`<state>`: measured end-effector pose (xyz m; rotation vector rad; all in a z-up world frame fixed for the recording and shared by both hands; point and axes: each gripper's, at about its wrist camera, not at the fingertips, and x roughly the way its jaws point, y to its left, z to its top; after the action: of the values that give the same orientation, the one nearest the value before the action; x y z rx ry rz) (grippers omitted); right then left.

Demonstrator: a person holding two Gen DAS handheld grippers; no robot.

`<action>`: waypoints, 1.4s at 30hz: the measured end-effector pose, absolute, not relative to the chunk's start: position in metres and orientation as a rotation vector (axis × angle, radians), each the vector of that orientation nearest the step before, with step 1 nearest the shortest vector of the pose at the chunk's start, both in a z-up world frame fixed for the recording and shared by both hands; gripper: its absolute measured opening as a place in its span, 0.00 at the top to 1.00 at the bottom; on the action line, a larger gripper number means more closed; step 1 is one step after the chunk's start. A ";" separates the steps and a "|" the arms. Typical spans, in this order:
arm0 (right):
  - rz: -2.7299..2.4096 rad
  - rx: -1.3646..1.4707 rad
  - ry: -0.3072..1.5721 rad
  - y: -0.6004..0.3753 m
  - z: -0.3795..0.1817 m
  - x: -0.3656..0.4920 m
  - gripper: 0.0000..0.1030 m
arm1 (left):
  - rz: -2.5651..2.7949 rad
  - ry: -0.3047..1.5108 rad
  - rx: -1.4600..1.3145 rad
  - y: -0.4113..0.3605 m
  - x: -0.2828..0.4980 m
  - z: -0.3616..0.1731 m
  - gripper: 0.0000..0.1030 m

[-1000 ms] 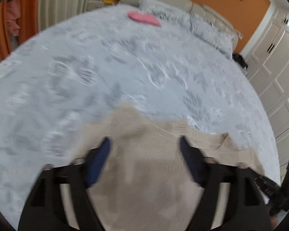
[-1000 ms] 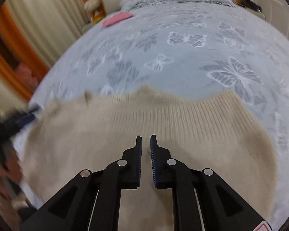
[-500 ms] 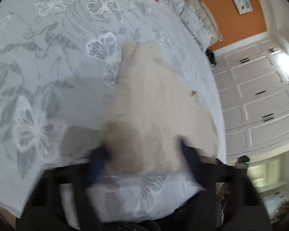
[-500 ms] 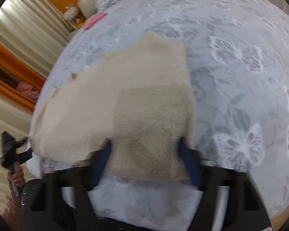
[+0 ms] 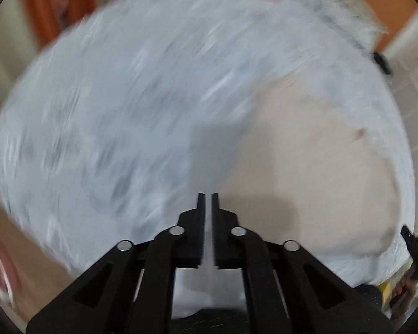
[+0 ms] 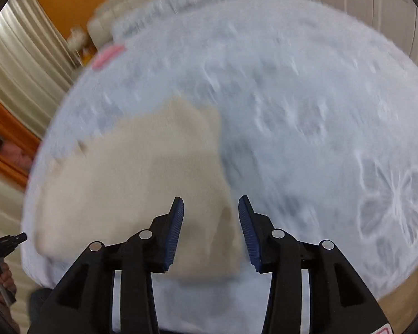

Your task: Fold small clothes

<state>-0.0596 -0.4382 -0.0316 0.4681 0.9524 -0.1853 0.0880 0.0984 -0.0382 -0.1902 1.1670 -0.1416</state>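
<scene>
Sweater [image 6: 142, 183] flat on bed [image 6: 306, 89], long axis left-right.

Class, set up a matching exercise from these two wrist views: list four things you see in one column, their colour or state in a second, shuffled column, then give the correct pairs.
Things:
1. left gripper
2. right gripper
3. knitted sweater
4. small flat item near the pillows

Colour or state:
A. pink
B. beige, lying on the grey butterfly-print bedspread
C. fingers nearly together, nothing between them
D. fingers spread apart, over the sweater's near corner

Pairs: 1-C, 2-D, 3-B, 4-A
</scene>
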 end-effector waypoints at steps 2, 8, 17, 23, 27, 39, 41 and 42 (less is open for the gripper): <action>-0.105 0.470 0.921 -0.420 -0.017 -0.029 0.59 | -0.222 1.073 -0.180 0.059 0.103 -0.014 0.41; 0.131 0.430 1.012 -0.324 -0.052 0.074 0.60 | -0.322 1.109 -0.146 -0.063 0.172 -0.066 0.29; -0.088 0.602 0.993 -0.436 -0.111 0.100 1.00 | -0.306 1.105 -0.232 -0.047 0.182 -0.119 0.46; 0.025 0.169 1.030 -0.334 -0.093 0.101 0.80 | -0.266 1.066 -0.066 -0.071 0.174 -0.112 0.35; -0.124 0.452 1.020 -0.375 -0.100 0.104 0.94 | -0.264 1.056 -0.055 -0.057 0.165 -0.109 0.34; 0.066 0.234 1.052 -0.234 -0.083 0.102 0.86 | -0.270 1.051 -0.028 -0.058 0.159 -0.103 0.34; 0.057 0.203 1.072 -0.227 -0.095 0.105 0.86 | -0.267 1.050 -0.021 -0.059 0.159 -0.103 0.34; 0.056 0.198 1.073 -0.227 -0.099 0.105 0.86 | -0.264 1.050 -0.015 -0.060 0.159 -0.103 0.34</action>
<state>0.1049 -0.2274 -0.0990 0.1978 1.0732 0.0559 0.1585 -0.0603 -0.1033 -0.0150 1.0495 -0.2642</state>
